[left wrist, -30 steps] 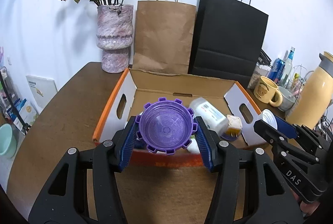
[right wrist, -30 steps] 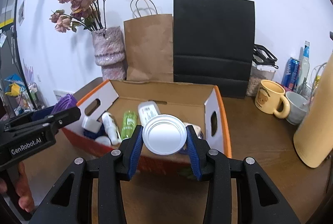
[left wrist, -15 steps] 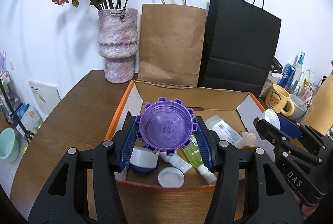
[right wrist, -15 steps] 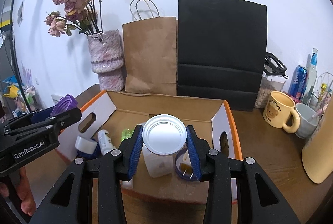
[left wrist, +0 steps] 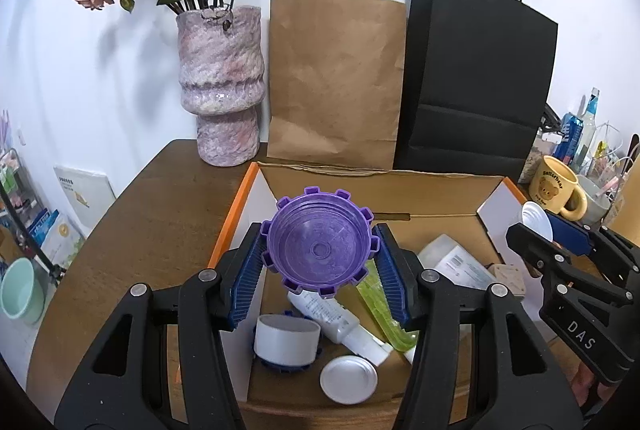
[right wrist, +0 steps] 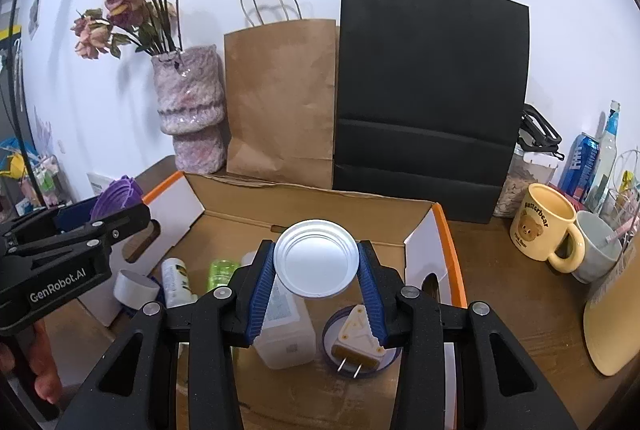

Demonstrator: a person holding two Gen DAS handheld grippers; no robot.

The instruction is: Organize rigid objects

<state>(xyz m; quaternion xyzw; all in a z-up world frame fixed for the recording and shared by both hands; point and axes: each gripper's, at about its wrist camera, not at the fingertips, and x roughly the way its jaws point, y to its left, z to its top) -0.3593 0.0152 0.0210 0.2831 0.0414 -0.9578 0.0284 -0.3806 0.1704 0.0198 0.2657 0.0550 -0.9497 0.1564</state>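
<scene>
Lids are what I am carrying: a ridged purple plastic screw lid (left wrist: 319, 253) sits clamped edge-on between the blue pads of my left tongs (left wrist: 320, 270), and a round silver metal lid (right wrist: 317, 259) is clamped the same way in my right tongs (right wrist: 318, 282). Both pairs are closed only as far as the lids allow. Each lid hangs at the centre of its frame, above the open cardboard box with orange edges (left wrist: 236, 206) on the brown wooden desk (left wrist: 160, 214).

Risks, as I judge them: both grips hold only on the rims, so a tilt or bump could let a lid rotate and slip out. The box is already crowded, so a released lid may bounce off a bottle and roll. My two tongs are near each other over the box, and could collide, the right one showing at the right edge of the left view.

Counts inside the box: one loose silver lid (left wrist: 349, 379) at lower centre of the left view, one white cylindrical cap on a blue base (left wrist: 287, 340), one white tube (left wrist: 336, 322), one green translucent bottle (left wrist: 380, 304), one clear rectangular labelled bottle (right wrist: 284, 330), and one white two-pin plug (right wrist: 356, 342) resting in a blue ring. Silver lids total two; purple lids, one.

Outside the box: two paper bags, one brown (left wrist: 336, 78), one black (left wrist: 476, 78); one mottled pink vase of dried roses (left wrist: 220, 82); one yellow bear mug (right wrist: 544, 230).
</scene>
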